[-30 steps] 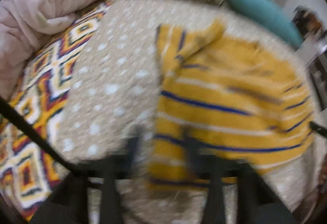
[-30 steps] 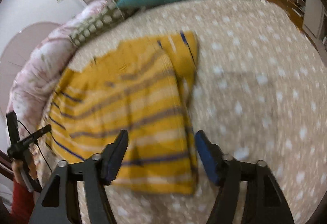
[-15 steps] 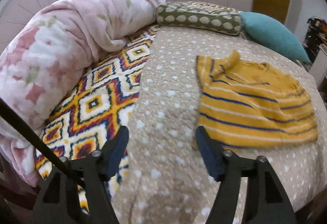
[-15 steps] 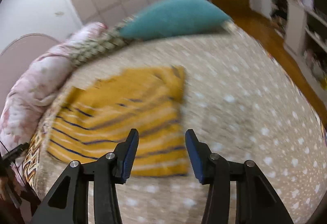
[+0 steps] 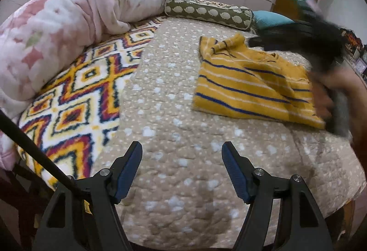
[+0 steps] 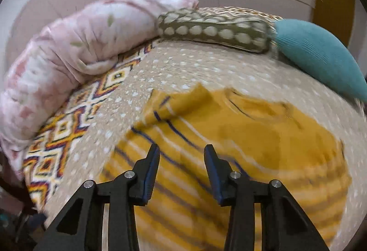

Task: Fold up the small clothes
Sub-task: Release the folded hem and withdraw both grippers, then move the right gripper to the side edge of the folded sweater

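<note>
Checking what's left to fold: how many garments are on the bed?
1: a yellow striped top, lying on the dotted bedspread near the teal pillow. More could be hidden out of view.

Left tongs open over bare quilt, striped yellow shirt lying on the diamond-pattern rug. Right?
Not quite. The left tongs are open over bare quilt, but the shirt lies on the quilt, apart from the rug. The left wrist view shows it.
</note>
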`<state>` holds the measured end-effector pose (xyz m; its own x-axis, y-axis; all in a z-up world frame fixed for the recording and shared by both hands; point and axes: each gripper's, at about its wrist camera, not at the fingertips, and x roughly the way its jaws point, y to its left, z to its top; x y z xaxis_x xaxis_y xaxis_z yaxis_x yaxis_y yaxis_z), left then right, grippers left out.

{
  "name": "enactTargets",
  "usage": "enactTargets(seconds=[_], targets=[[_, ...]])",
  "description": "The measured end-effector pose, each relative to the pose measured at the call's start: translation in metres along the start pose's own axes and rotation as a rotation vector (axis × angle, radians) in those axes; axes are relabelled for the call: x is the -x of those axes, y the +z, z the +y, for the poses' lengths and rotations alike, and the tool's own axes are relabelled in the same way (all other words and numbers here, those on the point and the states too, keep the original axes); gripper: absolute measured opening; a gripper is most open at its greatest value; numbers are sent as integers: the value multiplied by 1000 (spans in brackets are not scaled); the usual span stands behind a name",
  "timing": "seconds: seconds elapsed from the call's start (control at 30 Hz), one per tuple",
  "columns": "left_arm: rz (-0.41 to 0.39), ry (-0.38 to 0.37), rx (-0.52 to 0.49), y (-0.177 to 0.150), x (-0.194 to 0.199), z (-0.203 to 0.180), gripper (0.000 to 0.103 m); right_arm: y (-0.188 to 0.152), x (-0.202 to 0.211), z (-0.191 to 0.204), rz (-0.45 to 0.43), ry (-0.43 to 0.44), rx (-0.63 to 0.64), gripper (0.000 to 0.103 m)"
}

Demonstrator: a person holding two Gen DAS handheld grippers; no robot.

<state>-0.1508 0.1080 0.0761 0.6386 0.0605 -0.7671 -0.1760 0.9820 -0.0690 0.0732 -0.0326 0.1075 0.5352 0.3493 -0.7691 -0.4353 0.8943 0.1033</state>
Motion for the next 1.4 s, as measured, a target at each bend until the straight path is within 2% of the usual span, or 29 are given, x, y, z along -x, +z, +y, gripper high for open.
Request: enactTargets(seconds=[0.17,0.27,0.3,0.4,0.5,0.53,0.57,0.6,0.63,0.73,0.87,0.93,1.07,1.17,1.23,1.4], targets=[[-12,25,6,-1,-2,19,71,38,-100,36,128,-121,103,44],[-7,27,20,-2,-5,28,71,50,-135,53,153,-178,153,44],[-5,28,22,-2,-5,29,71,52,-139,57,138,-198,170,49],[-3,45,20,-3,-6,31,71,59,-145,66,144,-230,209,50],[0,49,17,-4,-6,27,71,63,-119,63,102,-171,211,49],[1,45,13,-4,-5,24,71,61,-98,60,69,-158,200,50],[1,42,10,-4,-4,21,71,57,-83,57,50,-149,194,52],[1,37,3,-4,-2,16,71,52,-68,53,33,-134,190,58],[0,33,-2,-4,-1,12,71,44,-51,49,20,-120,188,64],[-12,20,-37,-6,6,-6,76,9,-6,29,4,-100,195,67],[-16,11,-87,-8,12,-32,78,-51,35,-18,21,-140,174,68],[-9,11,-116,-10,13,-48,78,-79,49,-50,35,-195,140,68],[15,2,-157,-13,10,-75,78,-128,70,-123,82,-281,-4,68],[28,7,-199,-17,8,-96,79,-155,87,-172,92,-338,-129,68],[40,18,-234,-21,4,-110,79,-169,100,-193,82,-344,-195,68],[73,30,-293,-30,-3,-135,79,-193,124,-219,35,-336,-268,68]])
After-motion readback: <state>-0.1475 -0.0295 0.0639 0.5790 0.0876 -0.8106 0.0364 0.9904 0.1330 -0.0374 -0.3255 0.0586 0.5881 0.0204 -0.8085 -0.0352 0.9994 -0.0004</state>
